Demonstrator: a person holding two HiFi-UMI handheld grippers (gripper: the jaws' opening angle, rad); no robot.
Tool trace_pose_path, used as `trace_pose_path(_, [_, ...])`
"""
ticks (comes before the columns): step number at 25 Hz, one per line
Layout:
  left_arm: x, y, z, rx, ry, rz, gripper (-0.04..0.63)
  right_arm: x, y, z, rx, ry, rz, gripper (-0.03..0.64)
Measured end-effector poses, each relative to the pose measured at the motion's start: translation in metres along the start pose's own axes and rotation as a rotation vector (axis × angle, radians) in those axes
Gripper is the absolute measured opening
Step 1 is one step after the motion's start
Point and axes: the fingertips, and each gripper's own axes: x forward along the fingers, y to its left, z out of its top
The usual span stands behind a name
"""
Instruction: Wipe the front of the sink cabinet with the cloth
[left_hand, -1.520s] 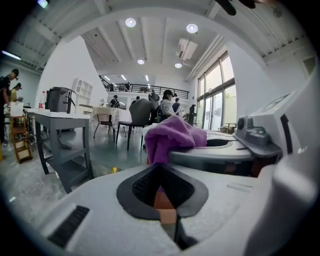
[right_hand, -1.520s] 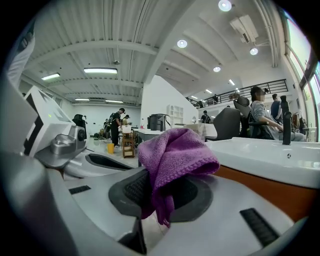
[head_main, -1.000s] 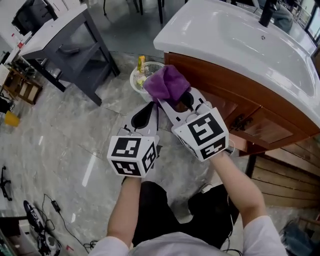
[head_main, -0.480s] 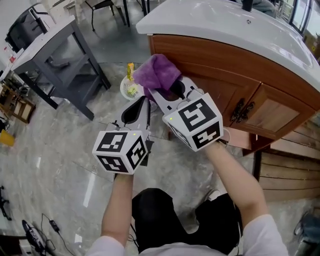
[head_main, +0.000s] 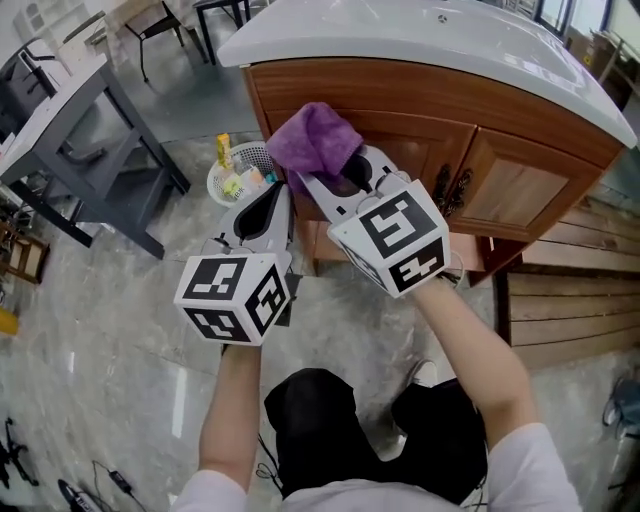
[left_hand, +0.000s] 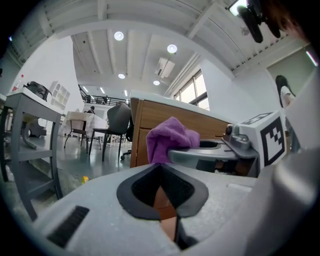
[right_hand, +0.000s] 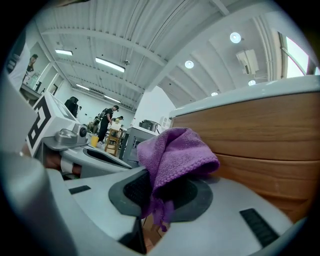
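right gripper: jaws clenched on a purple cloth; in the right gripper view a strip of the cloth hangs down between the dark pads, and the rest bunches over the tips.
left gripper: jaws drawn together with nothing between them; in its own view only a slit between the black pads shows wood behind the left gripper.
cloth position: held up in front of the sink cabinet, near its left corner and just under the white basin top. the right gripper view has it just beside the wooden front; whether it touches, i cannot tell.
grippers together: side by side, the left one lower and farther from the cabinet, its tips pointing at the lower front.
cabinet: brown wood, doors shut, dark metal handles where two doors meet.
floor: pale marble tile; a white mesh basket with small items inside stands at the cabinet's left corner.
surroundings: a grey table stands farther left.
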Motion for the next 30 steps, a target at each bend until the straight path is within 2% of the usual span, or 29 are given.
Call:
trace_pose_path(6, [0.015, -0.027, 0.001, -0.013, -0.001, -0.054, 0.005, -0.03, -0.023, -0.009, 0.001, 0.029, -0.07, 0.072])
trace_pose_path(12, [0.036, -0.068, 0.002, -0.011, 0.001, -0.142, 0.005, -0.065, -0.051, -0.019, 0.008, 0.061, -0.144, 0.072])
trace_pose_path(17, [0.053, -0.098, 0.002, -0.002, 0.003, -0.202, 0.005, -0.096, -0.074, -0.025, 0.019, 0.076, -0.208, 0.072])
trace_pose_path(22, [0.068, -0.129, 0.004, 0.007, 0.007, -0.264, 0.005, -0.129, -0.096, -0.024, 0.074, 0.06, -0.272, 0.072])
trace_pose_path(30, [0.084, -0.17, 0.005, 0.029, 0.011, -0.347, 0.005, -0.168, -0.124, -0.032, 0.06, 0.095, -0.356, 0.072])
